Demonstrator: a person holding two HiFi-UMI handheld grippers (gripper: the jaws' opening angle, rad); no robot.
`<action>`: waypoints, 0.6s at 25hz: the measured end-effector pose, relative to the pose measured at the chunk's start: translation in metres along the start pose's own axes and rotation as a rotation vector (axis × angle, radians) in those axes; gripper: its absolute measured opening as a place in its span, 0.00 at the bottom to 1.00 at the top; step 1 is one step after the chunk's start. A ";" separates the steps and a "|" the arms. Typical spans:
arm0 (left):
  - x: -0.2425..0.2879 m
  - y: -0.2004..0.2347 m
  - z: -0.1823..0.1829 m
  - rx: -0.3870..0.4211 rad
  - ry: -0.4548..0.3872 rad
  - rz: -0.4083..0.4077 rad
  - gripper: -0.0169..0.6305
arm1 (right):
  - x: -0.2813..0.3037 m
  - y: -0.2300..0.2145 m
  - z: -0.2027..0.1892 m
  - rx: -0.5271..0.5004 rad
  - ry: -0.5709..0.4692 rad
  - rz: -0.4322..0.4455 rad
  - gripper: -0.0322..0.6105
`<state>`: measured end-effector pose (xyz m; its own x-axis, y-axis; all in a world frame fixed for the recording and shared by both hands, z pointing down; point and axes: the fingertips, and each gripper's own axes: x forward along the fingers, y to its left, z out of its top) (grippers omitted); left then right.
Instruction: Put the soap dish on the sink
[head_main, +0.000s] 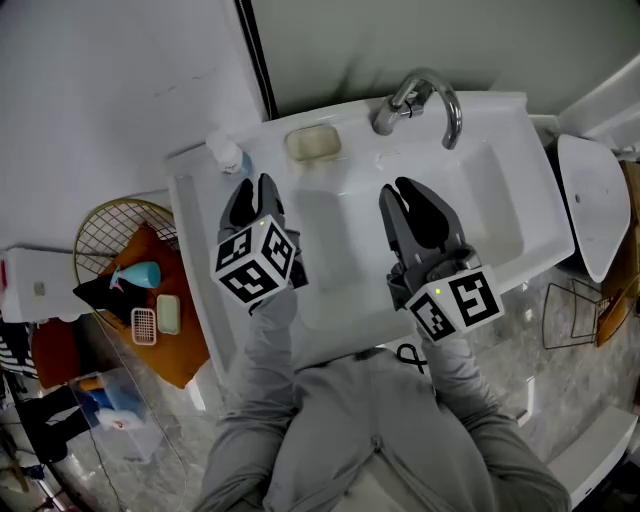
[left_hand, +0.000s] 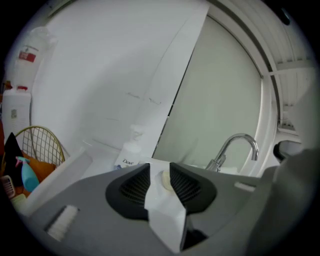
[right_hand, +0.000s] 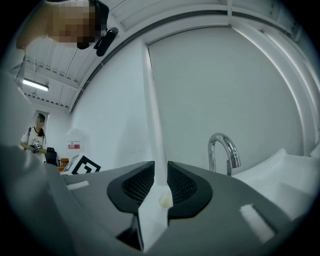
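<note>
Two grippers hang over the white sink (head_main: 500, 190) in the head view, the left gripper (head_main: 252, 188) above the basin's left part and the right gripper (head_main: 402, 192) nearer its middle, both pointing toward the back rim. The soap dish (head_main: 313, 143) lies on that rim, between a pump bottle (head_main: 226, 152) and the chrome tap (head_main: 420, 100). A wire basket (head_main: 100, 235) stands left of the sink

Left gripper view: the jaws stand a narrow gap apart with nothing between them. The cream dish shows far off through the gap, clear of both pads

Right gripper view: the jaws are likewise slightly parted and empty, the dish seen beyond them, the tap to its right
</note>
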<state>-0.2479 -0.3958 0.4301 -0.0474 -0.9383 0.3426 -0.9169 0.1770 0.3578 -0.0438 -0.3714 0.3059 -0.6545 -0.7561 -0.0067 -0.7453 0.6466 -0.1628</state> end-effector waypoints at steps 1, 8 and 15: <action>-0.007 0.000 0.002 0.023 -0.010 -0.001 0.22 | -0.001 0.001 0.000 0.000 -0.001 0.003 0.15; -0.054 -0.002 0.011 0.114 -0.073 -0.014 0.22 | -0.006 0.009 0.001 0.000 -0.006 0.020 0.15; -0.093 -0.006 0.020 0.174 -0.135 -0.017 0.22 | -0.014 0.010 0.001 0.005 -0.009 0.027 0.15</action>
<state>-0.2457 -0.3151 0.3786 -0.0731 -0.9741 0.2138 -0.9719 0.1176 0.2037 -0.0424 -0.3543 0.3033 -0.6735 -0.7389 -0.0201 -0.7264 0.6666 -0.1670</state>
